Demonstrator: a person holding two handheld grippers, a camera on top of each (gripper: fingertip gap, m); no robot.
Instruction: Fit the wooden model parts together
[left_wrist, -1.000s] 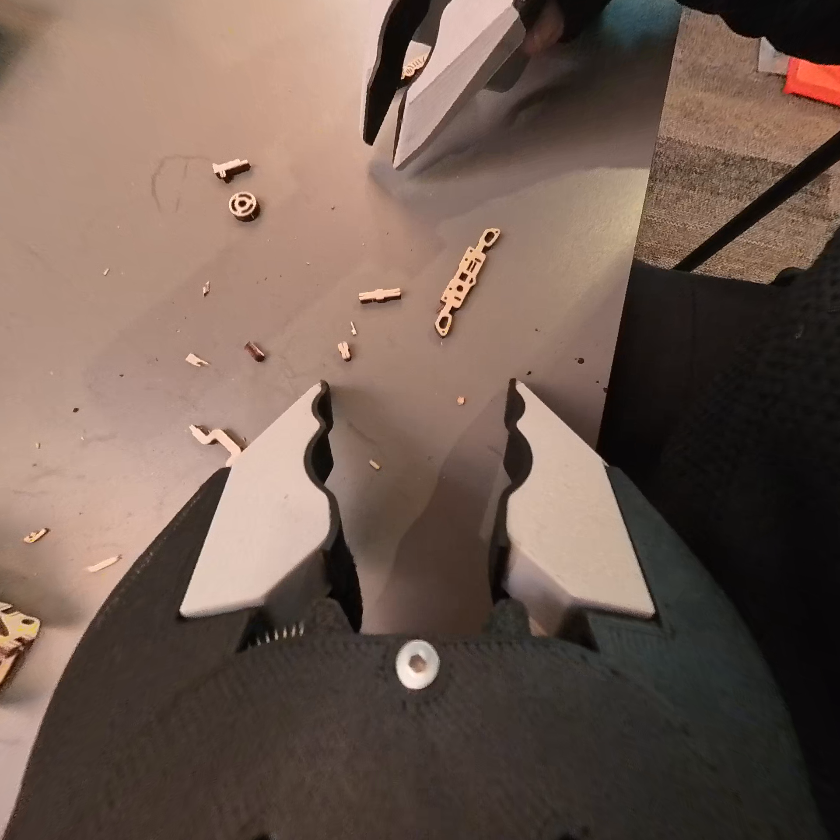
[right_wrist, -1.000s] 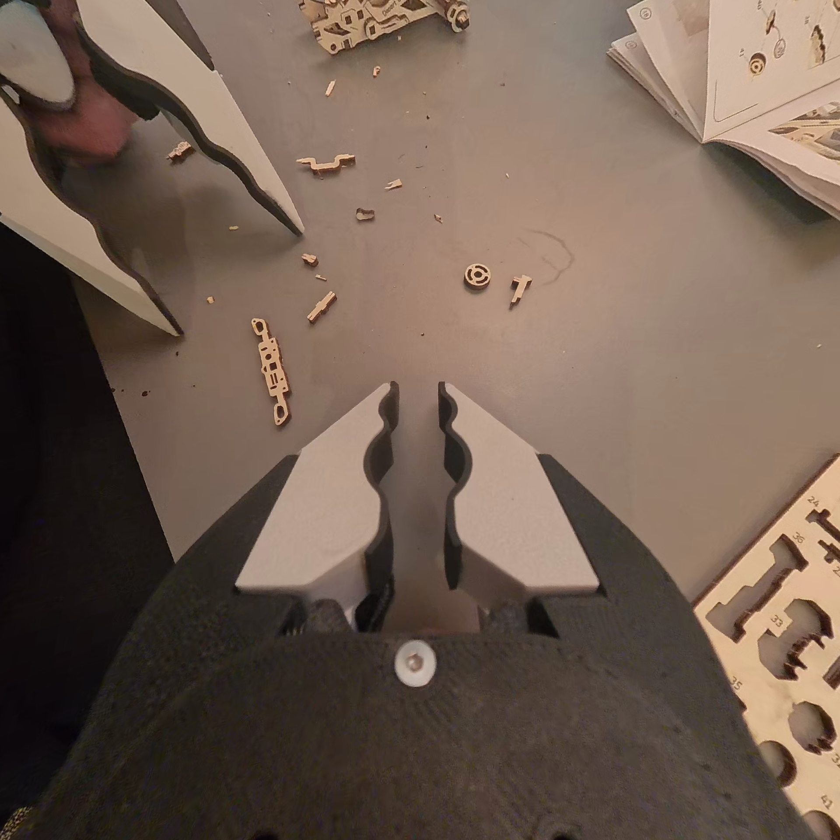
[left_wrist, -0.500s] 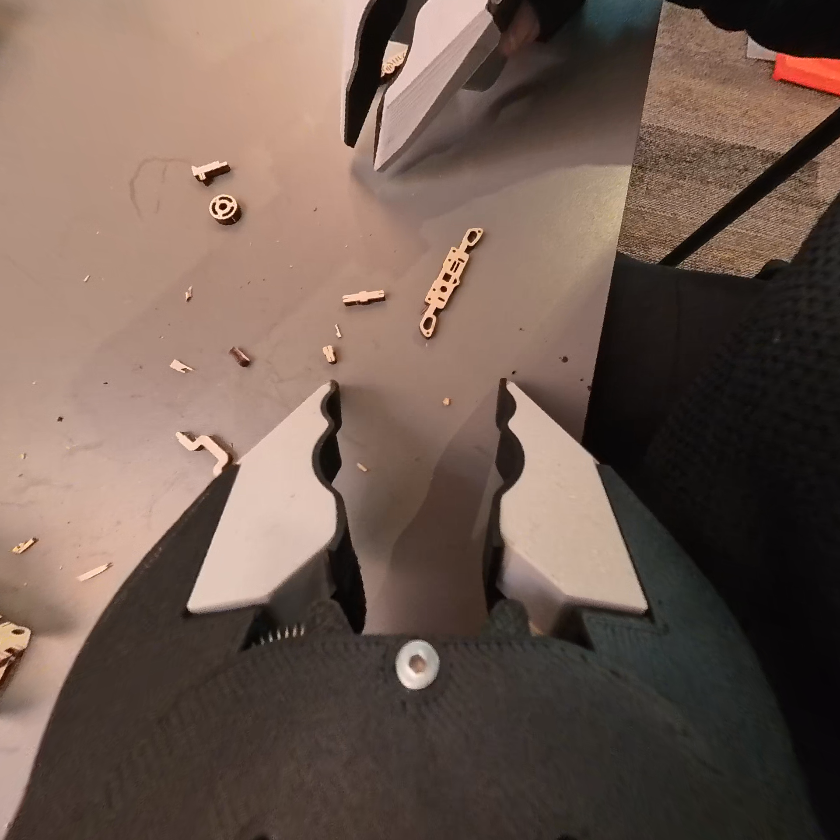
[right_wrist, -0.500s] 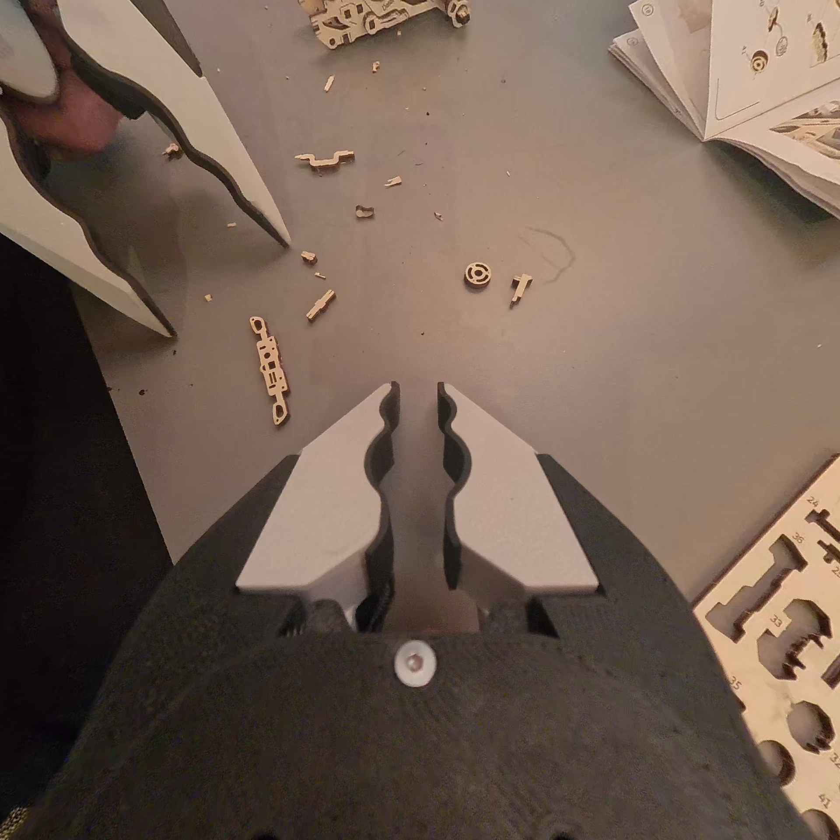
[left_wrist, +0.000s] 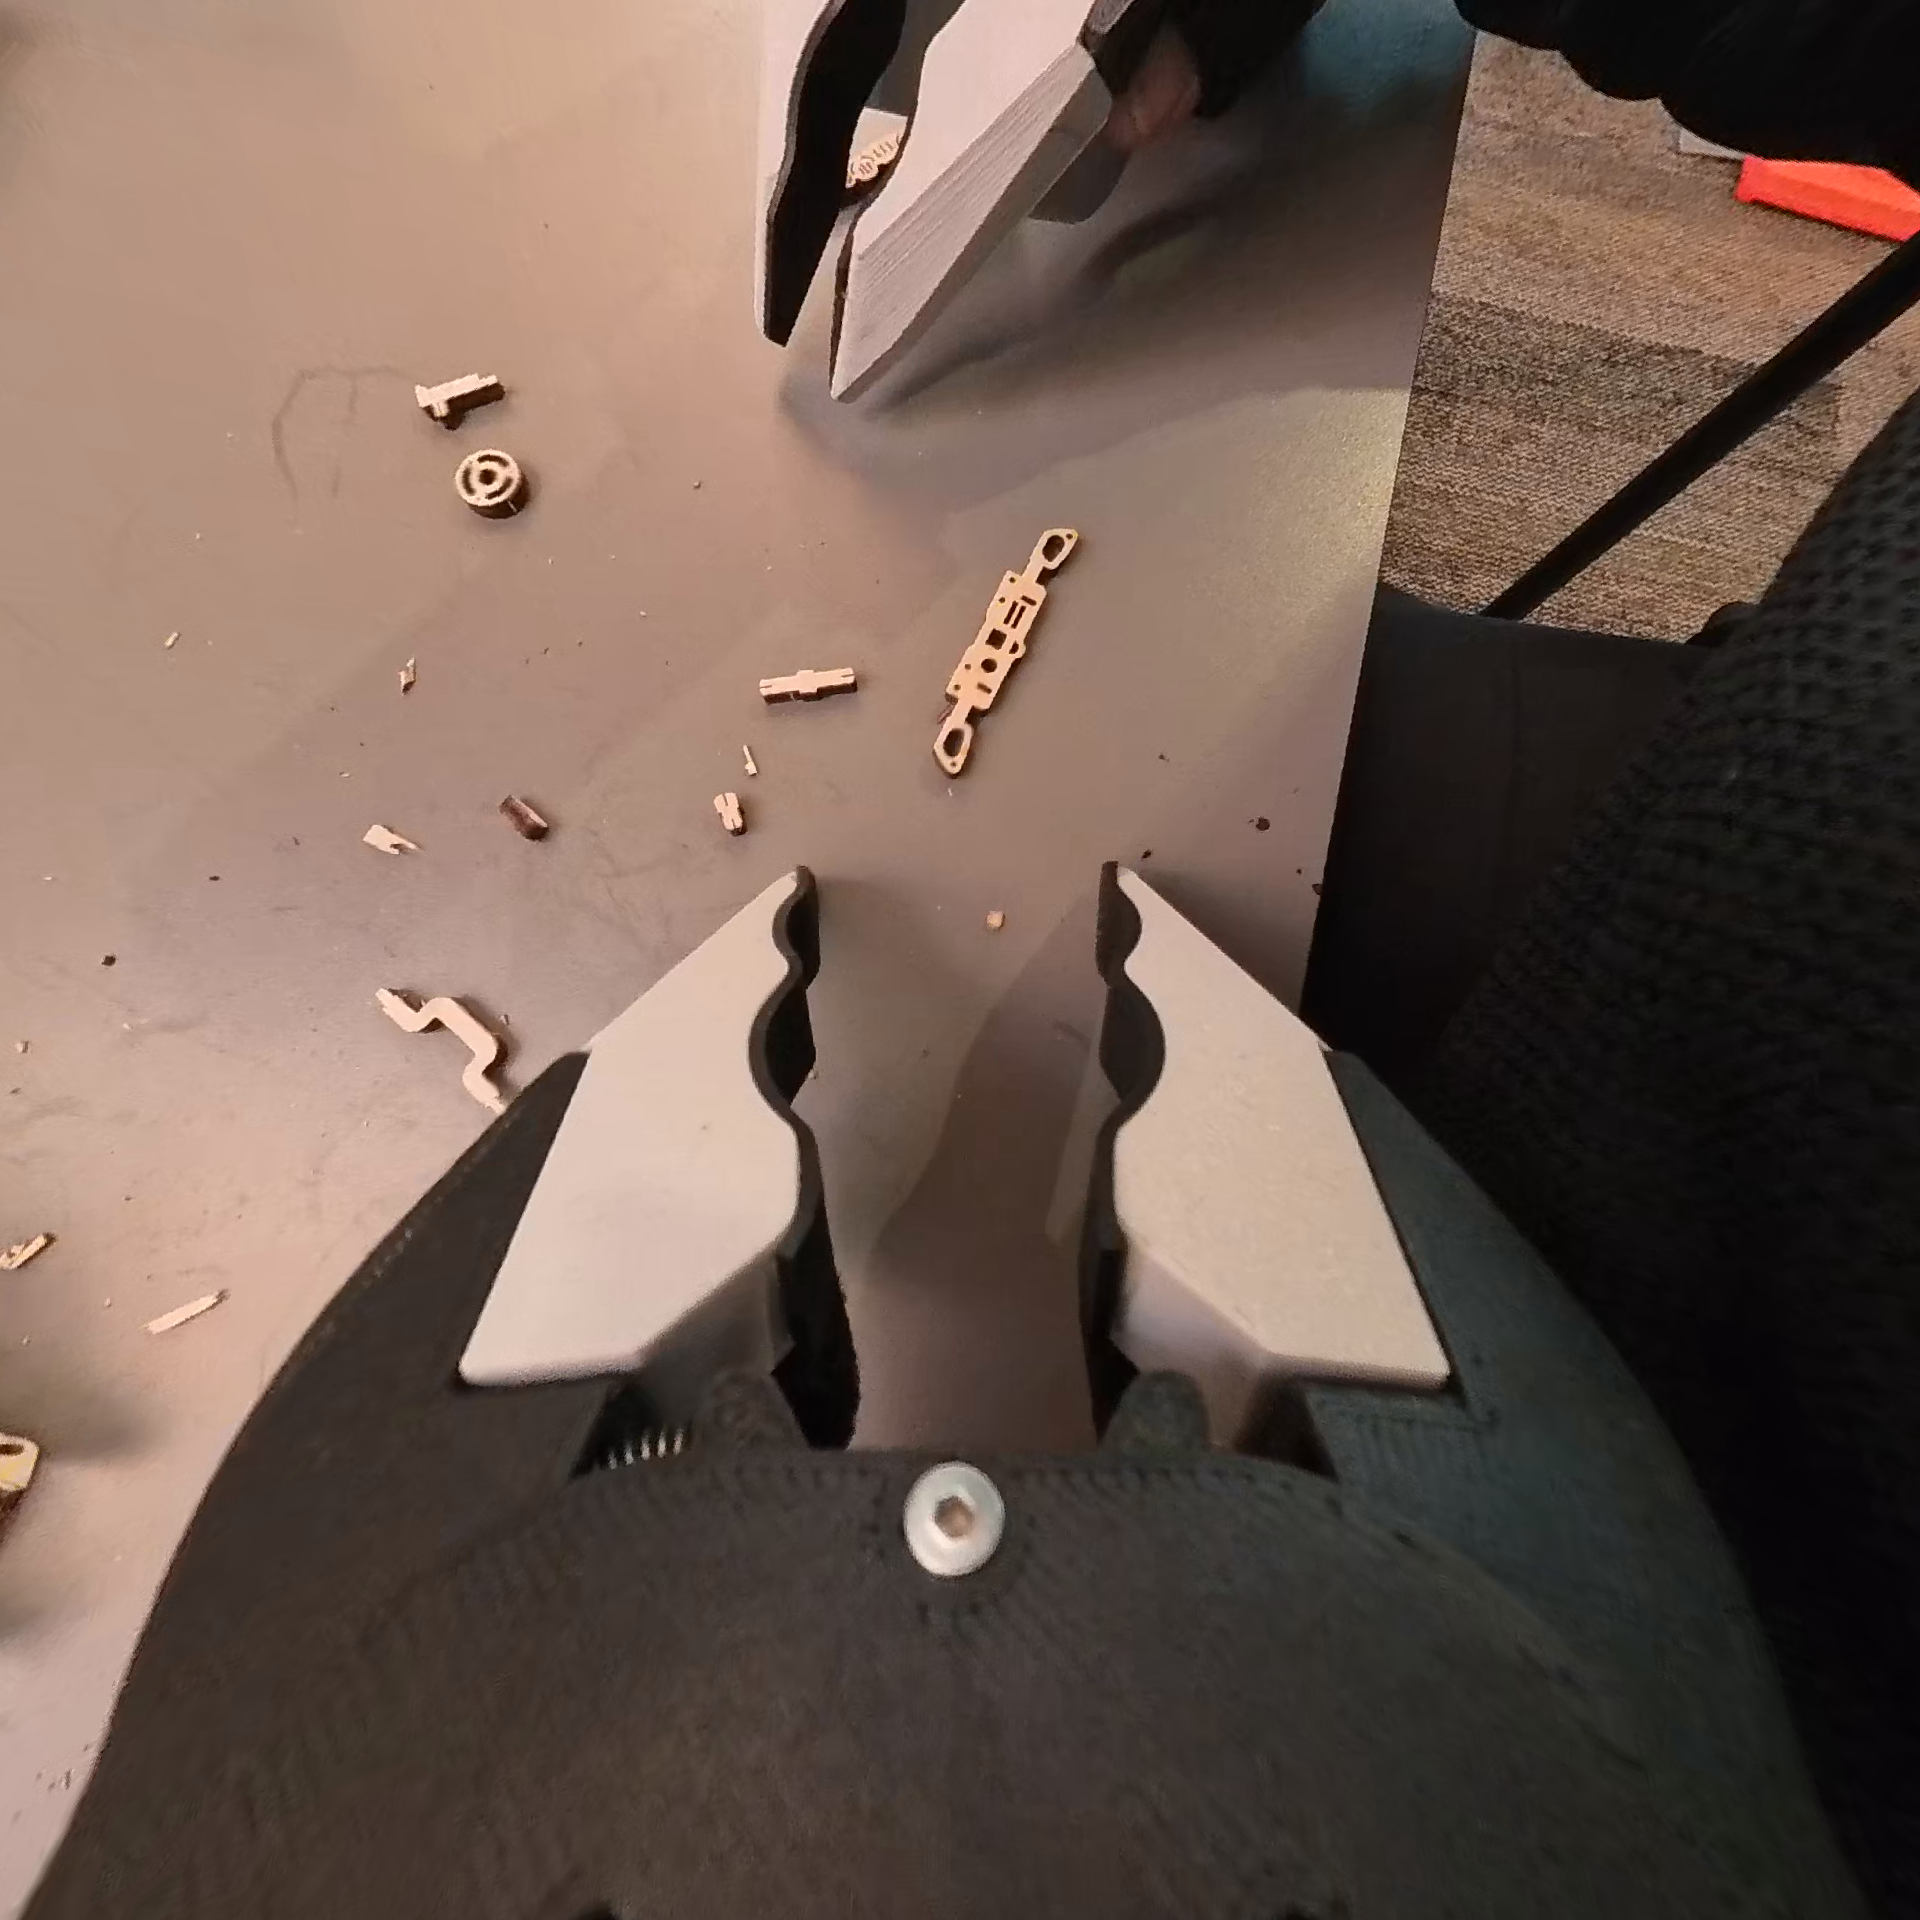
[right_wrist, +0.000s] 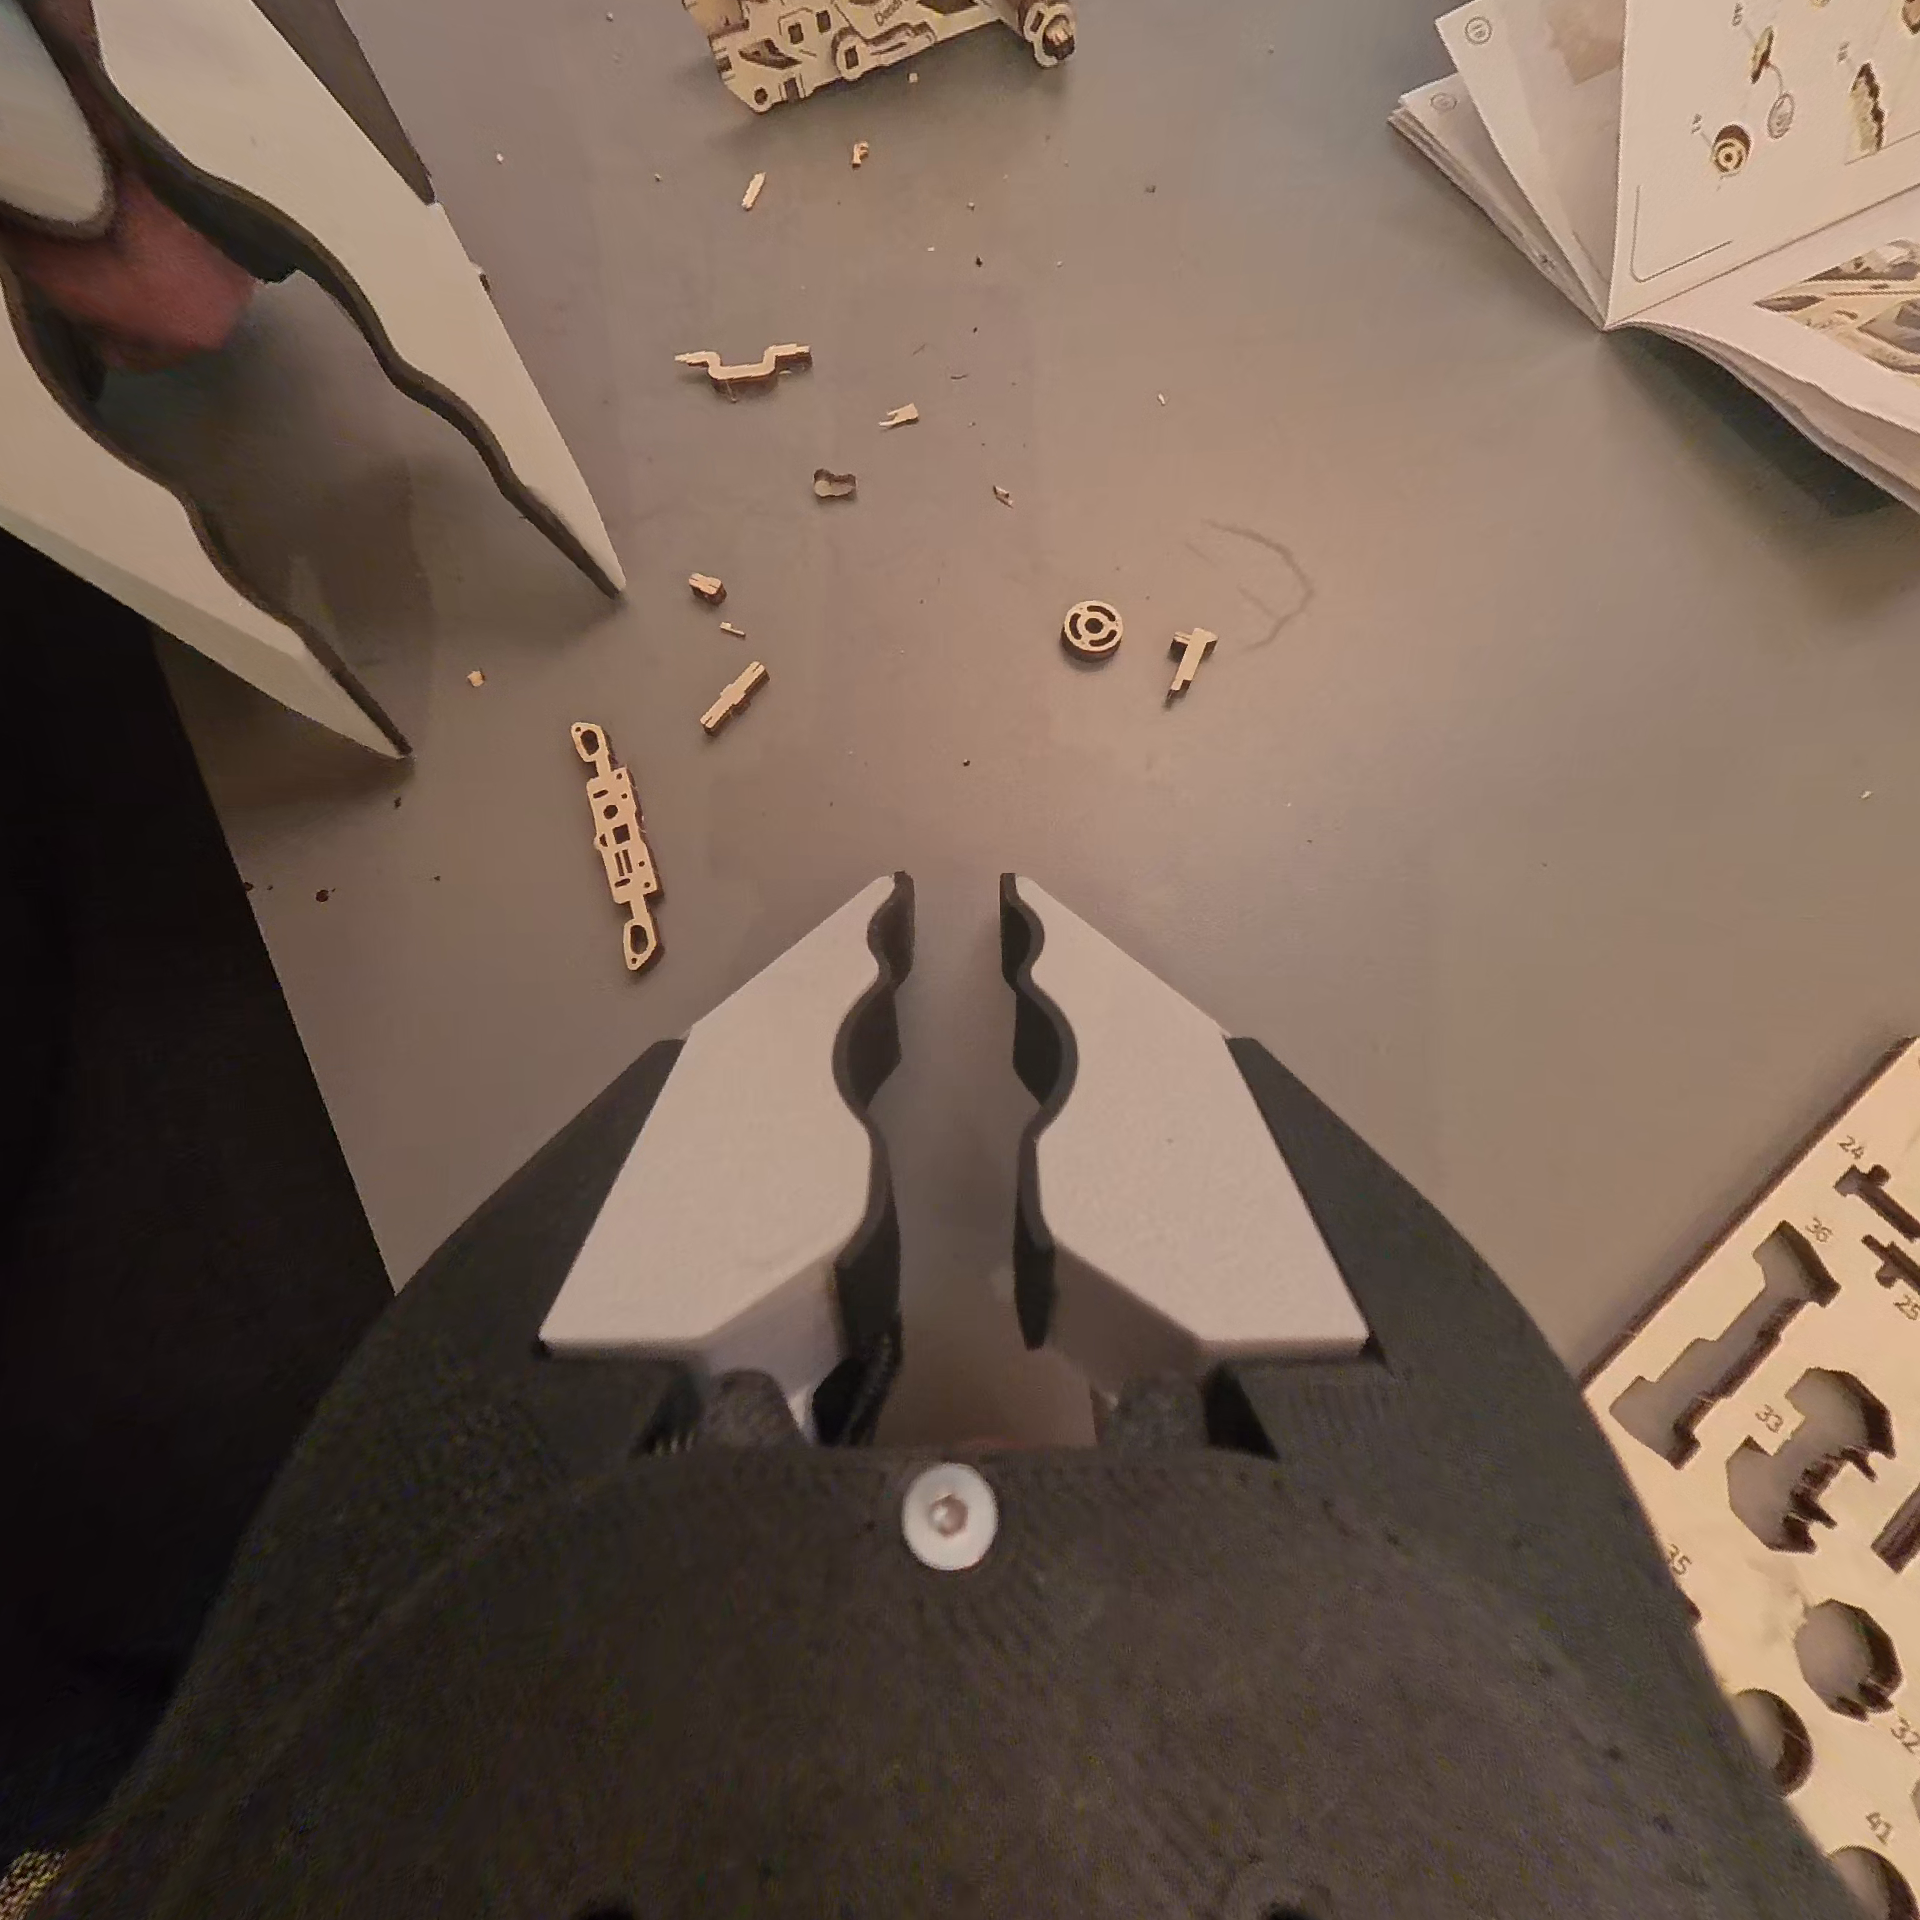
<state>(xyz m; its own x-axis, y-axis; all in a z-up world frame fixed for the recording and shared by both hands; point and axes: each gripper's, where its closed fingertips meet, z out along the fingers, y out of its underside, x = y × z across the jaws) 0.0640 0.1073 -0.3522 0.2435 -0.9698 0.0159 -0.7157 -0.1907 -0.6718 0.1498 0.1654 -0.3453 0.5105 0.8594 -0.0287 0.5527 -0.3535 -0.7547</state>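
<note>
My left gripper (left_wrist: 956, 883) is open and empty, low over the grey table near its edge; it also shows in the right wrist view (right_wrist: 509, 665). A long perforated wooden part (left_wrist: 1003, 649) (right_wrist: 615, 842) and a short pin (left_wrist: 808, 685) (right_wrist: 734, 697) lie just ahead of it. My right gripper (right_wrist: 951, 883) (left_wrist: 810, 364) has its jaws drawn nearly together. A small round wooden piece (left_wrist: 871, 164) sits deep between its fingers. A wooden ring (right_wrist: 1093, 631) and a T-shaped piece (right_wrist: 1190, 661) lie ahead of the right gripper.
A zigzag piece (right_wrist: 743, 364) and small offcuts lie scattered. A partly built model (right_wrist: 873, 42) stands at the far edge. An open booklet (right_wrist: 1714, 187) lies far right, a punched wooden sheet (right_wrist: 1787, 1403) near right. The table edge and dark clothing (left_wrist: 1662, 935) are beside the left gripper. Across from one pair of fingers to the other is roughly 11 cm. My left tips are roughly 4 cm from the short pin (left_wrist: 808, 685). It is also in sight in the right wrist view (right_wrist: 728, 692).
My left gripper has drifted slightly back toward the table edge, still open. The right gripper has stayed in place with the same narrow gap.
</note>
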